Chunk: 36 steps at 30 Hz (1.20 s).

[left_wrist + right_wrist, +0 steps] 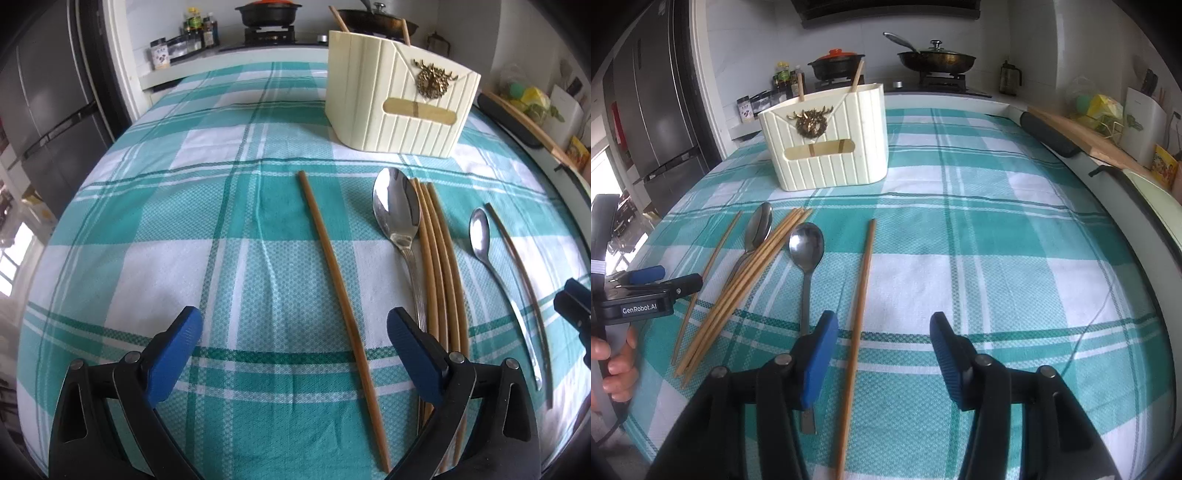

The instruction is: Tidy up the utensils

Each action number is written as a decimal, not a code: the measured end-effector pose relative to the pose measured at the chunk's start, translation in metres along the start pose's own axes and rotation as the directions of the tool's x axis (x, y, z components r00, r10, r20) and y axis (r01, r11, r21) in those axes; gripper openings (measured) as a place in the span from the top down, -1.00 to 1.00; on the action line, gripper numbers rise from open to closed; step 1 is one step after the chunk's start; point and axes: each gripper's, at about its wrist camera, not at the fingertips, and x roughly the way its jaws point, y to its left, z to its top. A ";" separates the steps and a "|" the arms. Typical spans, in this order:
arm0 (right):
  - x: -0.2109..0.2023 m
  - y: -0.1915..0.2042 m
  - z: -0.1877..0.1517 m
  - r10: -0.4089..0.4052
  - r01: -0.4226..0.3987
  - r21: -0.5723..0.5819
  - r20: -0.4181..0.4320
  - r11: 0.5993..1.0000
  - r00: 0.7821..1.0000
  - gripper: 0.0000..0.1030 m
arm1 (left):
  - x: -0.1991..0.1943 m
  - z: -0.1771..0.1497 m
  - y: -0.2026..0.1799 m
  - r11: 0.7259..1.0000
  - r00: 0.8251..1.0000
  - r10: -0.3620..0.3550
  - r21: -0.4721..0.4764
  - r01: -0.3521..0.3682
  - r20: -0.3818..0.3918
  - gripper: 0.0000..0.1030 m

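On the green-checked cloth lie two steel spoons [397,206] [807,243], a bundle of wooden chopsticks [439,258] [750,284] and two single chopsticks. My left gripper [295,332] is open low over the cloth, with one single chopstick [332,280] lying between its fingers, untouched. My right gripper [884,332] is open too. The other single chopstick [862,295] lies between its fingers, closer to the left finger [822,350], which covers a spoon's handle. A cream utensil holder [402,99] [827,140] stands farther back with two chopsticks in it.
A stove with a black pot [836,62] and a lidded pan [936,59] stands behind the table, with spice jars [184,40] beside it. A cutting board [1082,140] and a dark roll [1049,136] line the right edge. A hand [617,369] holds the left gripper.
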 end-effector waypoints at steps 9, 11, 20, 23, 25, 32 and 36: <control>0.018 0.015 -0.007 -0.020 0.012 -0.112 -0.064 0.994 0.998 0.78 | -0.005 -0.010 -0.009 0.998 1.000 -0.009 0.061 0.010 -0.007 0.26; 0.017 0.010 -0.008 -0.040 0.033 -0.107 -0.066 0.994 0.997 0.79 | -0.008 -0.013 -0.012 0.996 1.000 -0.003 0.084 0.003 -0.001 0.63; 0.004 -0.014 -0.018 -0.137 0.128 -0.099 -0.091 0.987 0.986 0.79 | -0.020 -0.028 0.014 0.998 1.000 0.022 0.051 -0.022 -0.003 0.89; 0.002 -0.018 -0.021 -0.140 0.131 -0.093 -0.095 0.987 0.986 0.79 | -0.023 -0.030 0.025 0.999 1.000 0.024 0.030 -0.023 -0.015 0.88; 0.001 -0.018 -0.022 -0.139 0.130 -0.096 -0.097 0.987 0.986 0.79 | -0.023 -0.031 0.031 1.000 1.000 0.023 0.018 -0.023 -0.016 0.88; 0.002 -0.019 -0.016 -0.099 0.085 -0.108 -0.133 0.990 0.986 0.61 | -0.026 -0.031 0.034 1.000 1.000 -0.016 0.019 0.017 -0.026 0.26; -0.004 -0.030 -0.003 -0.012 0.002 -0.066 -0.153 0.998 0.988 0.32 | -0.036 -0.020 0.039 0.996 0.997 -0.080 0.045 0.081 -0.020 -0.15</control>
